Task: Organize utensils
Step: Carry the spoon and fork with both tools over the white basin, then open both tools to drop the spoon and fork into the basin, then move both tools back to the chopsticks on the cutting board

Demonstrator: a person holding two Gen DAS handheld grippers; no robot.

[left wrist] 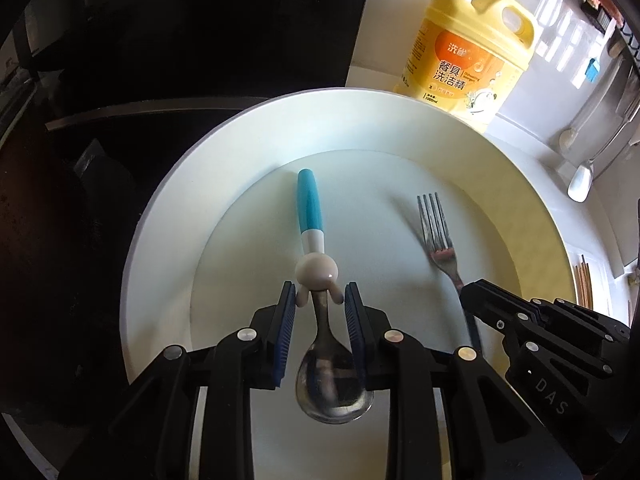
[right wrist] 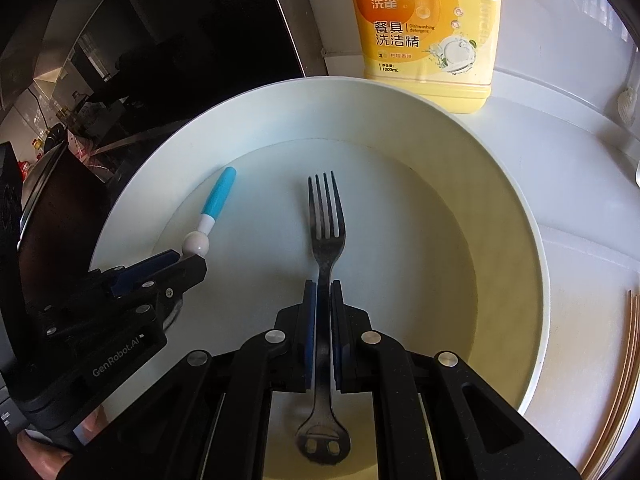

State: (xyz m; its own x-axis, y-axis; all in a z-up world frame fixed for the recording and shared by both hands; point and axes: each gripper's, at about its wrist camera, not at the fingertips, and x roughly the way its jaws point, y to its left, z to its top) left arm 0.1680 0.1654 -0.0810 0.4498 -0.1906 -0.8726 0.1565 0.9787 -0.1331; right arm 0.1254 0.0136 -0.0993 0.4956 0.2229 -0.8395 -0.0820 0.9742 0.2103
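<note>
White counter [right wrist: 580, 264], detergent bottle [right wrist: 426, 36] behind plate [right wrist: 512, 216] — left claw [left wrist: 320, 300] spread around spoon [left wrist: 316, 264], right claw [right wrist: 322, 292] pinching fork [right wrist: 326, 240].

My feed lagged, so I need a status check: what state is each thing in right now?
Spoon: between the left gripper fingers, over the plate.
Fork: clamped in the shut right gripper, over the plate.
Detergent bottle: upright behind the plate, pump cap on.
Chopsticks: lying on the counter, right of the plate.

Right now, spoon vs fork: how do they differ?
The spoon has a blue-and-white plastic handle with a round white figure; the fork is bare metal. The spoon's bowl points back toward its camera; the fork's tines point away. Both sit between gripper fingers over the white plate.
</note>
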